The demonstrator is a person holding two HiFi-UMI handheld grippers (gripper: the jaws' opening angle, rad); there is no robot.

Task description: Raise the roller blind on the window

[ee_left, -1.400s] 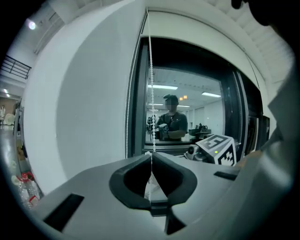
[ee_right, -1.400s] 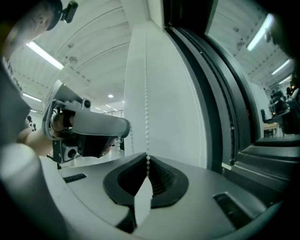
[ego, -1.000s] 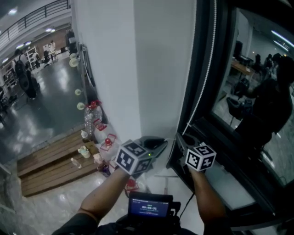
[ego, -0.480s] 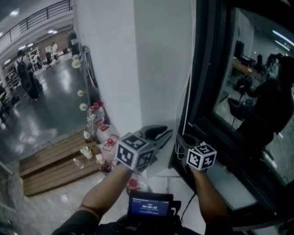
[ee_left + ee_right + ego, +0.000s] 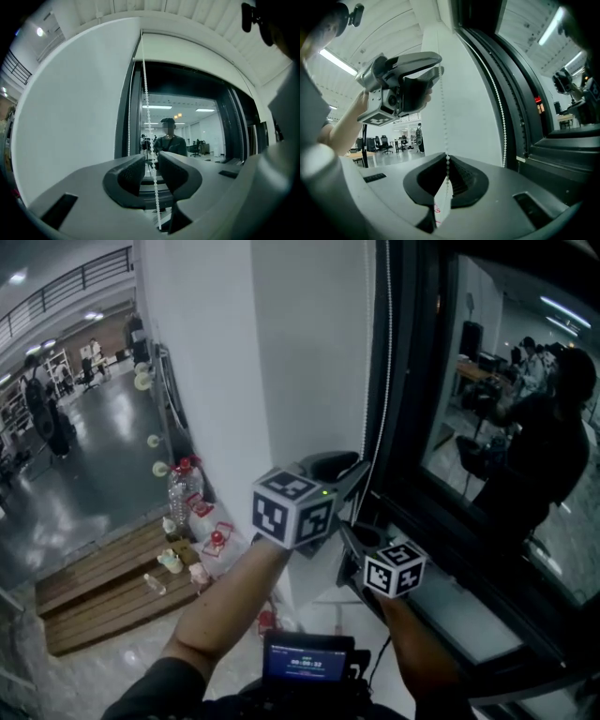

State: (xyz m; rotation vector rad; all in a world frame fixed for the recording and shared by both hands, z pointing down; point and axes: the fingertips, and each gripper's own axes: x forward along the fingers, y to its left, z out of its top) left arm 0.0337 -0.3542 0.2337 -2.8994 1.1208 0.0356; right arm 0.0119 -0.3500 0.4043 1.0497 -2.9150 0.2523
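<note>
Reference: window frame (image 5: 412, 427). All places below are given against it.

Roller blind (image 5: 187, 49): a pale band across the head of the frame, apparently wound well up. The glass below it is uncovered. Judged: the raise is far along, perhaps a few pulls left.

Bead chain (image 5: 387, 381): hangs down the frame's left upright in two strands, close to the white wall (image 5: 281, 352) that meets the frame there.

Right gripper (image 5: 352, 538): low on that upright, near the frame's bottom corner, pointing level. Its fingers (image 5: 464, 180) are clenched on one strand, which enters the pads from above and looks taut. A white slip with red marks (image 5: 440, 206) sits just under the pinch. Likely reason: this hand anchors the chain so the blind cannot run back.

Left gripper (image 5: 349, 470): higher up the same upright, also level. Its fingers (image 5: 129, 173) are released and have just been opening. Seemingly the same strand runs between them, touching neither pad as far as I can see. Likely reason: placed high for a fresh bite, which gives a long stroke.

Next (judgement): close the left gripper on the strand, then free the right.

Risk: the beads slip out of the open pads, or both grips are loose at once.
</note>
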